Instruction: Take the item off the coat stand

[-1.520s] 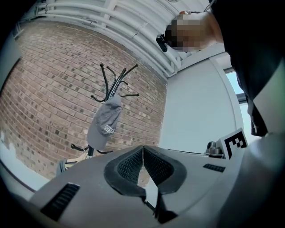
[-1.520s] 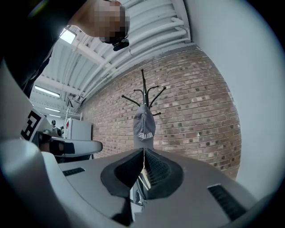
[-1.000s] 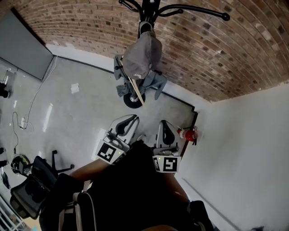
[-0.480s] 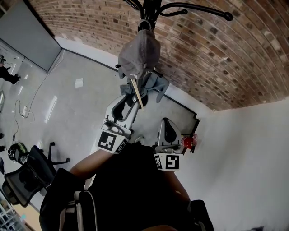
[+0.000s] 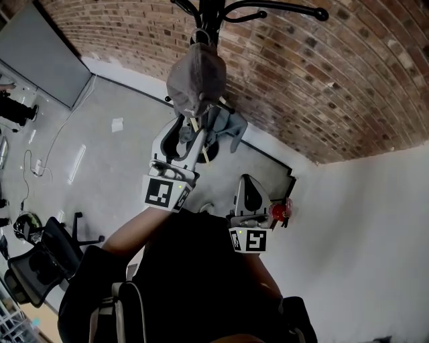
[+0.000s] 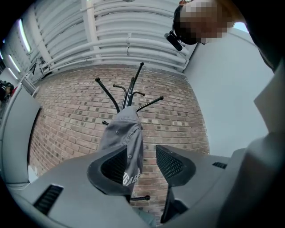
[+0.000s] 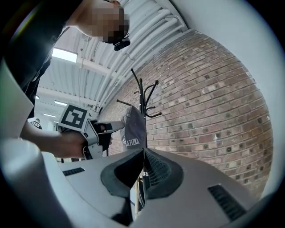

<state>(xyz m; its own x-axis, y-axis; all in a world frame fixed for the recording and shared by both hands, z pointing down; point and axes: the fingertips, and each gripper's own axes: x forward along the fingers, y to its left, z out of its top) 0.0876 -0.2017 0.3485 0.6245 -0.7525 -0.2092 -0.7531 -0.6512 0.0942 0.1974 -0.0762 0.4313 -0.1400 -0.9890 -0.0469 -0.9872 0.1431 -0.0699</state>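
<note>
A grey cap [image 5: 194, 79] hangs on the black coat stand [image 5: 209, 15] in front of the brick wall. My left gripper [image 5: 186, 130] is raised just under the cap. Its jaws have just been opening and now stand open. In the left gripper view the cap [image 6: 121, 136] hangs straight ahead, with its lower edge showing in the gap of the left gripper [image 6: 142, 156]; the pads [image 6: 171, 162] do not press on it. My right gripper [image 5: 249, 193] stays lower, to the right, shut and empty. The right gripper view shows the cap [image 7: 133, 129] beyond the right gripper [image 7: 143, 153].
Grey cloth [image 5: 229, 126] and a pale wooden stick [image 5: 199, 137] hang lower on the stand. A red fire extinguisher [image 5: 281, 211] stands by the white wall at the right. An office chair [image 5: 40, 266] is at the lower left, and a grey panel [image 5: 47, 50] leans at the upper left.
My left gripper has risen from beside the right one up to the cap's underside, and its jaws have opened. The right gripper has shifted only a little.
</note>
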